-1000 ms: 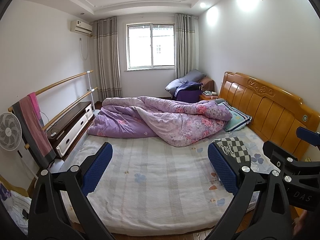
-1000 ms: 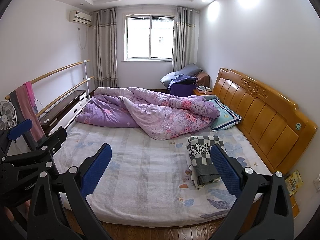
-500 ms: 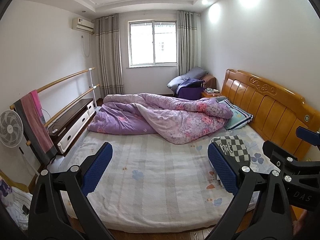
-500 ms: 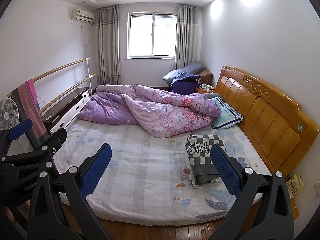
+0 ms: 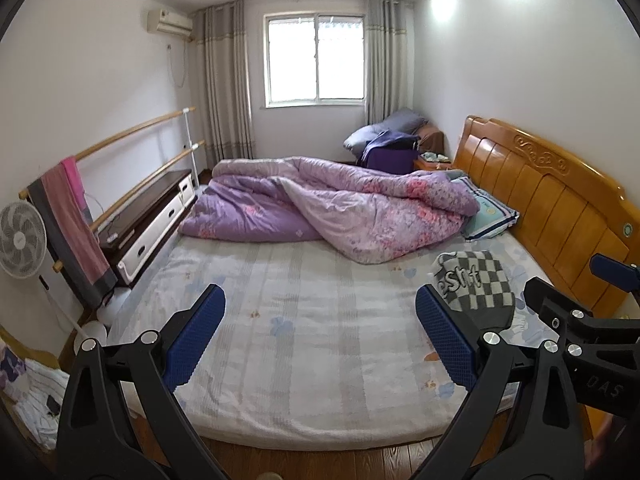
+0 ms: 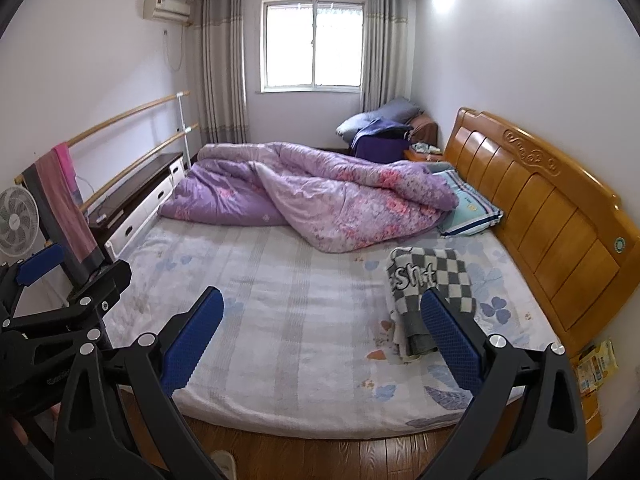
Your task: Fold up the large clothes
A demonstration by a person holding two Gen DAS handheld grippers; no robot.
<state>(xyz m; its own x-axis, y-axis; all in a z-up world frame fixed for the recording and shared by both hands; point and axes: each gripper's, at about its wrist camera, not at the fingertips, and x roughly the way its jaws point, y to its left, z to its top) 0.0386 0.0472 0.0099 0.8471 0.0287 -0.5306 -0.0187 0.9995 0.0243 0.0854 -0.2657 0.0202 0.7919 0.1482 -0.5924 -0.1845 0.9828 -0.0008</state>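
Note:
A folded grey and white checkered garment lies on the right side of the bed, near the headboard; it also shows in the right wrist view, on top of other folded cloth. My left gripper is open and empty, held in front of the bed's near edge. My right gripper is open and empty too, beside the left one, with its right finger in front of the garment's near end. Neither gripper touches any cloth.
A rumpled purple floral quilt lies across the far half of the bed. A pillow rests by the wooden headboard. A rail with a hanging pink and grey towel, a fan and a low cabinet stand at left.
Both grippers have drawn back slightly from the bed and tilted down, so the wooden floor now shows. Both stay open and empty. The garment has not moved.

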